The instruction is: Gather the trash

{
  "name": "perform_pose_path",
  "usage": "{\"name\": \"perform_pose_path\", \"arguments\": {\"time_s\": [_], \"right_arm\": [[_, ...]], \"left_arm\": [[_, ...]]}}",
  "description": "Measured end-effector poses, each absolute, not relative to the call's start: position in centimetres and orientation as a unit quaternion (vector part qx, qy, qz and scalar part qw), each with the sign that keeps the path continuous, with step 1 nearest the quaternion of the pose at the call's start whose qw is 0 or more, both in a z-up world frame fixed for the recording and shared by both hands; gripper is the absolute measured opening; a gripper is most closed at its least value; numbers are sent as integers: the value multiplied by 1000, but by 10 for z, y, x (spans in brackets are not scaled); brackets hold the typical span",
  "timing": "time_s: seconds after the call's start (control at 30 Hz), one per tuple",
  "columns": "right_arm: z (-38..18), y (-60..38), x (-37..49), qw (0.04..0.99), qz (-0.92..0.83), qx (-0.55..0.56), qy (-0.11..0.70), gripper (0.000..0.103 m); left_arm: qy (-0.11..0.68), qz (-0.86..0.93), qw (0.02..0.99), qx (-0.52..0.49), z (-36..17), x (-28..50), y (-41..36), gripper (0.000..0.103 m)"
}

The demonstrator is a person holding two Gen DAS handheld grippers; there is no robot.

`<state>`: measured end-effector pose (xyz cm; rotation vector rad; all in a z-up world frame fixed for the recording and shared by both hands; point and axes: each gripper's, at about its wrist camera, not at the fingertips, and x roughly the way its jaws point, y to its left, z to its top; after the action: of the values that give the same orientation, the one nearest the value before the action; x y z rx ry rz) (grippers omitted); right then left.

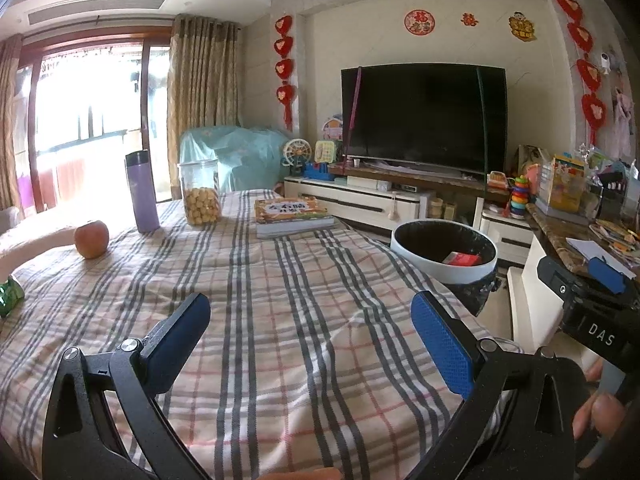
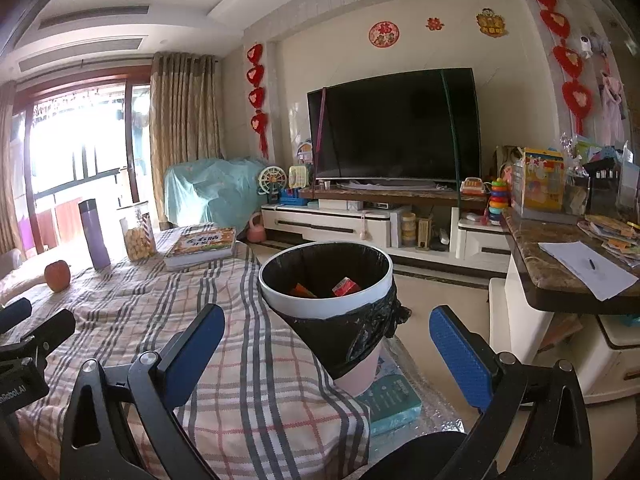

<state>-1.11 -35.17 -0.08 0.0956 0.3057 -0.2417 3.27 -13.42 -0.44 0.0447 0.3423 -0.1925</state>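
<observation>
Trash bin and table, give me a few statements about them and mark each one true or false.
1. The trash bin is lined with a black bag. True.
2. The bin is empty. False: red and orange packets lie inside.
3. The left tool grips the apple. False: it is open and empty; the apple sits apart on the checked cloth.
4. The right tool is open. True.
5. The purple bottle lies flat. False: it stands upright.

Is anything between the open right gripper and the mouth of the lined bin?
Nothing visible does. The right gripper is open and empty, and the bin stands directly ahead, its mouth uncovered, red wrappers already inside.
</observation>
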Motion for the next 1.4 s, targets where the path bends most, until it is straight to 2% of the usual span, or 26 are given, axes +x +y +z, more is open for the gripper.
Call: {"name": "perform_pose_path", "arguments": {"time_s": [1.4], "right_arm": [[3, -346, -16, 982, -112, 51, 141, 103]], "left_arm": [[161, -95, 982, 32, -3, 24, -138, 103]]}}
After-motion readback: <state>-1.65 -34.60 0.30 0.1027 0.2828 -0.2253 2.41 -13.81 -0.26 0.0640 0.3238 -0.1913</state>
